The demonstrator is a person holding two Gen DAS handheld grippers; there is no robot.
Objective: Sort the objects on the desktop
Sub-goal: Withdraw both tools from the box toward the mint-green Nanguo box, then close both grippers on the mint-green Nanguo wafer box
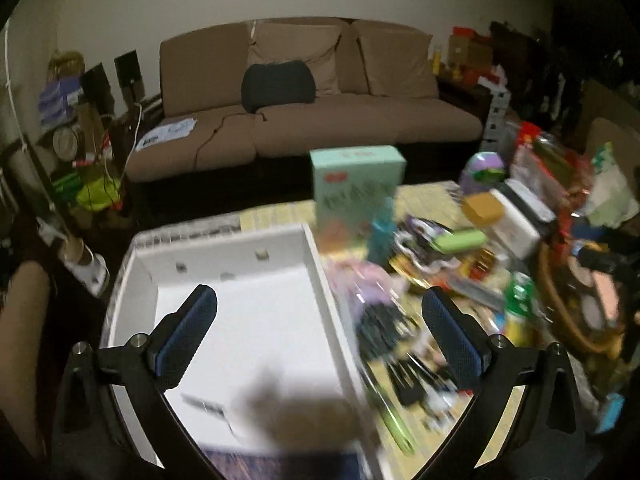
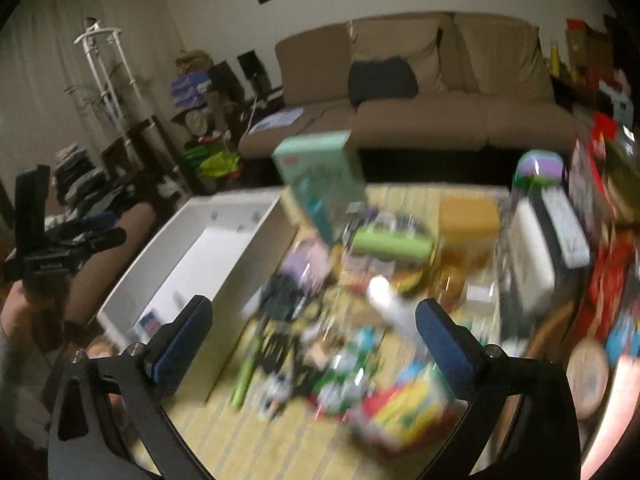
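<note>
Both frames are motion-blurred; small items cannot be identified reliably. Left gripper (image 1: 319,312) is seen with jaws spread wide, nothing held between the blue pads; it is positioned above the right wall of the white tray (image 1: 320,264), so the left finger is over the tray floor and the right finger over the clutter. The tray interior is mostly bare: a small flat item near the close end, partly covered by a shadow. Ahead of the left gripper, just past the tray's far right corner, a mint-green box (image 1: 357,184) is standing upright; a teal bottle (image 1: 380,236) is seen just right of it and a lime-green case (image 1: 460,240) further right. A green-capped bottle (image 1: 519,304) is beside the right finger. Right gripper (image 2: 314,316) is also spread, empty, held above the pile of mixed objects on the yellow mat (image 2: 256,440). The white tray (image 2: 224,276) lies to the left of this gripper, long side running away from it. Ahead: mint-green box (image 2: 320,176) tilted in the view, lime-green case (image 2: 390,244) ahead centre, orange box (image 2: 468,212) ahead right, a white object (image 2: 390,304) just inside the right finger, and a red-yellow package (image 2: 404,416) below it. The other gripper (image 2: 60,240) is visible far left, held by a hand. A brown sofa (image 1: 312,96) is in the background.
</note>
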